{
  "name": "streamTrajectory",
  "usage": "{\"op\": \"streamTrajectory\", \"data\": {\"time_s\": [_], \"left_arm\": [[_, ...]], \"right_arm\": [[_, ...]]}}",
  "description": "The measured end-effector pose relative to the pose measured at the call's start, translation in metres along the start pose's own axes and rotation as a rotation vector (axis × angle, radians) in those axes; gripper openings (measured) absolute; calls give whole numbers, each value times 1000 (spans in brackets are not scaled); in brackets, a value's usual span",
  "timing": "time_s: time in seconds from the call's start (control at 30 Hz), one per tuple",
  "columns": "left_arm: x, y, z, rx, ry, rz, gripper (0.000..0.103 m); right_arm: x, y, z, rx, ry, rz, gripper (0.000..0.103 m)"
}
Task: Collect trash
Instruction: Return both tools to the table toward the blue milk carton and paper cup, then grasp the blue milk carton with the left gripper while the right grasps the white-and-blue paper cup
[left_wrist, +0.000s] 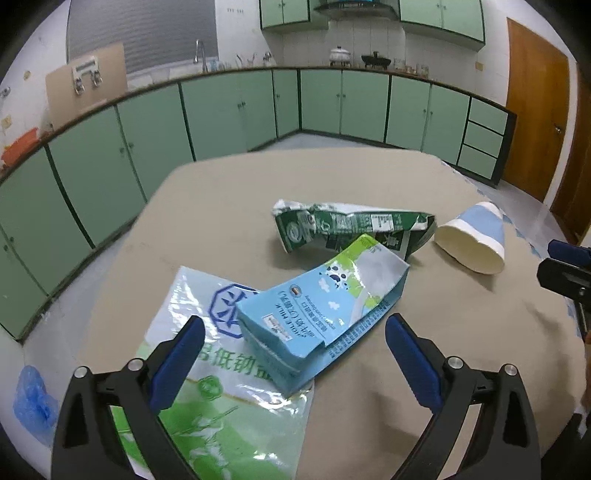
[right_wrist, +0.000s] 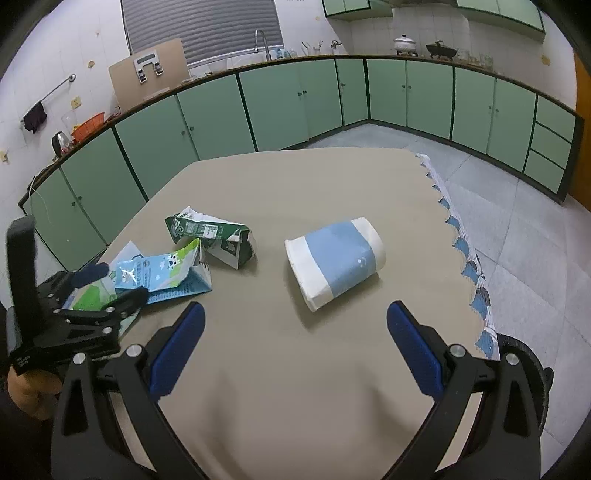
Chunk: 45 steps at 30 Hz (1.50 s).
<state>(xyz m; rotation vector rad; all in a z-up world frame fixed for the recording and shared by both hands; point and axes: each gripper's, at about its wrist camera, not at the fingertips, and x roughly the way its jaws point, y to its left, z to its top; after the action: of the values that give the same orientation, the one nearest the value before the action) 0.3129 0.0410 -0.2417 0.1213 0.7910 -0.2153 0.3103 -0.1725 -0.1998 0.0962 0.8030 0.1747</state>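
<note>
We find the left gripper (left_wrist: 295, 332) held low over the near left part of the table (left_wrist: 229, 206), its fingers aimed forward and slightly downward; the jaws stand wide apart and hold nothing; the blue milk carton (left_wrist: 325, 306) lies between them, touching neither pad. In the right wrist view the same left gripper (right_wrist: 110, 284) appears at the left edge, a hand (right_wrist: 26, 391) partly visible behind its body.

We find the right gripper (right_wrist: 295, 332) likewise low over the near edge of the table (right_wrist: 295, 184), pointing across it; its jaws are spread wide and empty, with bare tablecloth between them.

The blue milk carton is flattened; its long axis runs from near left to far right in the left wrist view, and its near end rests on the plastic bag (left_wrist: 221, 398), which lies flat at the table's near left corner; its far end overlaps the green carton (left_wrist: 347, 225). The green carton is crushed, long axis roughly crosswise to the left camera.

The paper cup (right_wrist: 336, 262) lies on its side, just beyond the right gripper, well apart from the cartons; its long axis is diagonal and its open mouth faces near left in the right wrist view.
</note>
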Motion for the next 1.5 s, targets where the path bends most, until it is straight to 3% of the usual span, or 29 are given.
{"op": "streamTrajectory", "data": {"time_s": [0.13, 0.37, 0.53, 0.7, 0.73, 0.77, 0.9, 1.27, 1.3, 1.43, 1.5], "left_arm": [[-4, -12, -3, 22, 0, -52, 93], [-19, -36, -8, 40, -10, -210, 93], [-27, -32, -5, 78, -89, -71, 93], [2, -26, -4, 92, -12, -13, 93], [7, -26, -6, 96, 7, -12, 86], [10, -27, -7, 95, 21, -17, 67], [0, -30, -10, 70, -2, -51, 47], [-34, -44, -13, -1, -112, -94, 46], [-37, -44, -13, -15, -120, -101, 46], [-41, -49, -17, -22, -127, -108, 46], [-42, -51, -18, -14, -125, -110, 46]], "right_arm": [[-1, -4, 1, -1, -2, -4, 96], [-5, -8, -4, 5, -2, -11, 96], [-10, -11, -4, 18, -12, -12, 96], [-10, -12, -5, 18, -14, -11, 96], [-11, -12, -5, 19, -16, -13, 96], [-11, -12, -4, 18, -18, -14, 96], [-8, -15, -7, 15, -11, -20, 96], [17, -8, -10, 22, 3, -42, 95], [21, -8, -10, 27, 6, -53, 94], [40, -10, -7, 57, 47, -70, 71], [49, -12, -6, 66, 66, -92, 71]]}}
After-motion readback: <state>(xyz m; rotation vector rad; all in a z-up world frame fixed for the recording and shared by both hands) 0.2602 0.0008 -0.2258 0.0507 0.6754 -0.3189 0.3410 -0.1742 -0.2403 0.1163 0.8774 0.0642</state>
